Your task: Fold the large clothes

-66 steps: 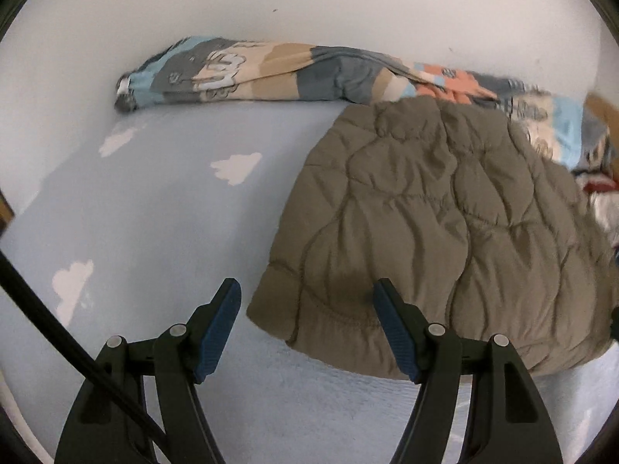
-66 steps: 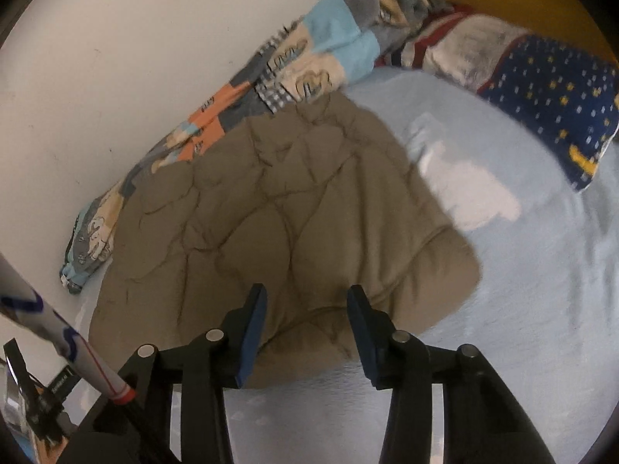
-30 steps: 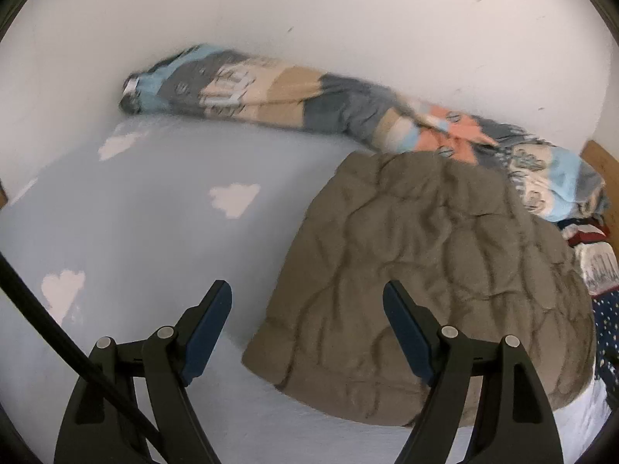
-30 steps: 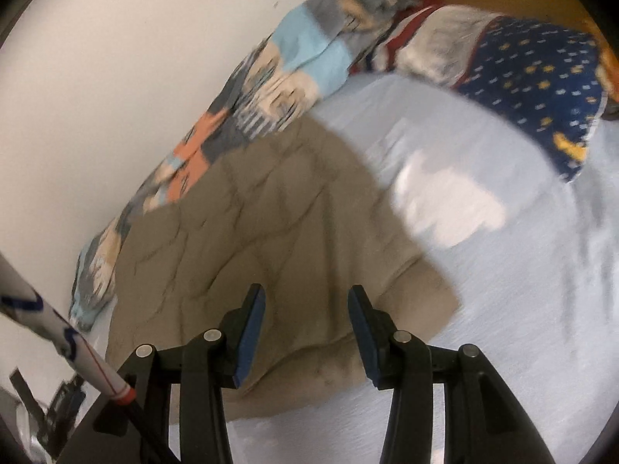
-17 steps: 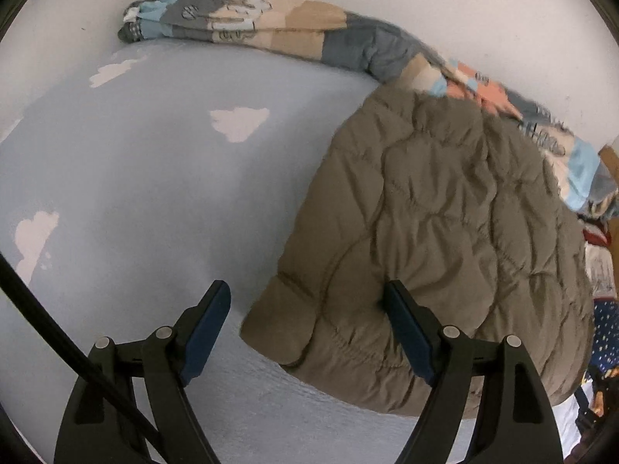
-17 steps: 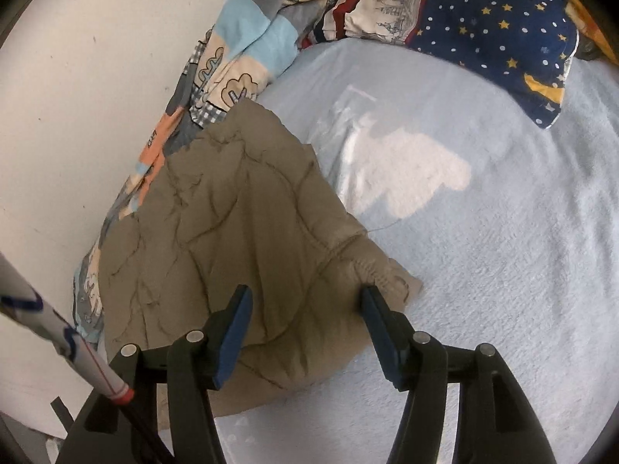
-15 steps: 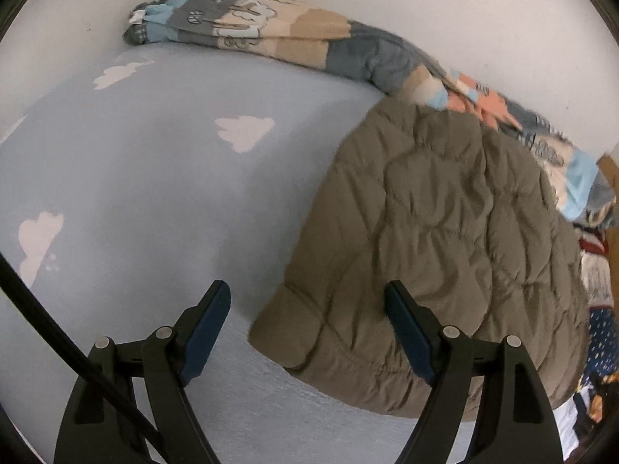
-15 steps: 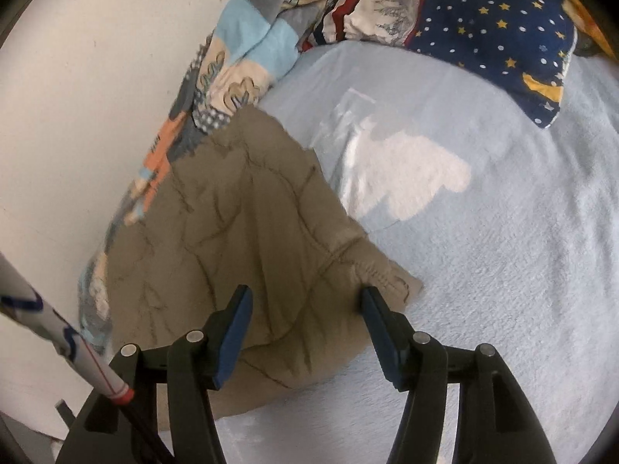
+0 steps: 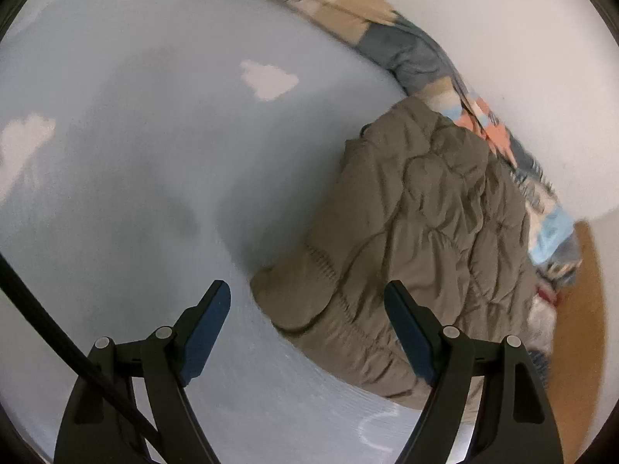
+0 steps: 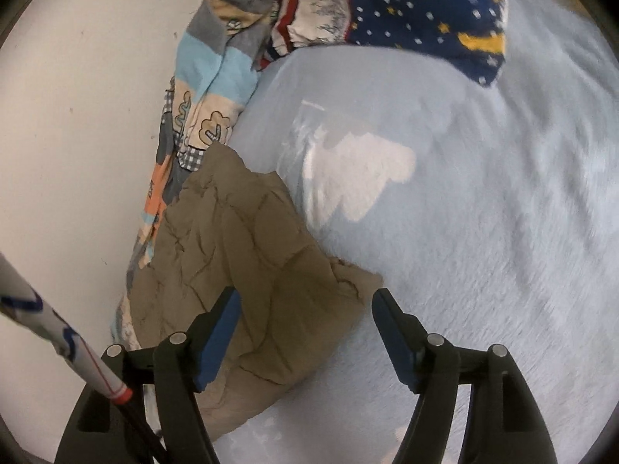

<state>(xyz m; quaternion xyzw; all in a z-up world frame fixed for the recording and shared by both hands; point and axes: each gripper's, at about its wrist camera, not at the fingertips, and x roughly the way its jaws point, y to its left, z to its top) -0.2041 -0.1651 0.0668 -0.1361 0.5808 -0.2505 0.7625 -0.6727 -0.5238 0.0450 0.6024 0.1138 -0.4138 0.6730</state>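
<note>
The quilted olive jacket (image 9: 418, 239) lies folded on the blue bedsheet (image 9: 154, 178) by the wall; left gripper (image 9: 309, 309) wide, right gripper (image 10: 305, 321) opening, both straddling its corners, gripping nothing

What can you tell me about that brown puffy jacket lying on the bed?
The jacket is olive-brown, quilted and puffy, with stitched wavy panels and a gathered cuff or hem. It lies folded into a compact bundle on the pale blue cloud-print sheet, its far edge against a patchwork blanket along the wall. No fingers touch it.
</note>
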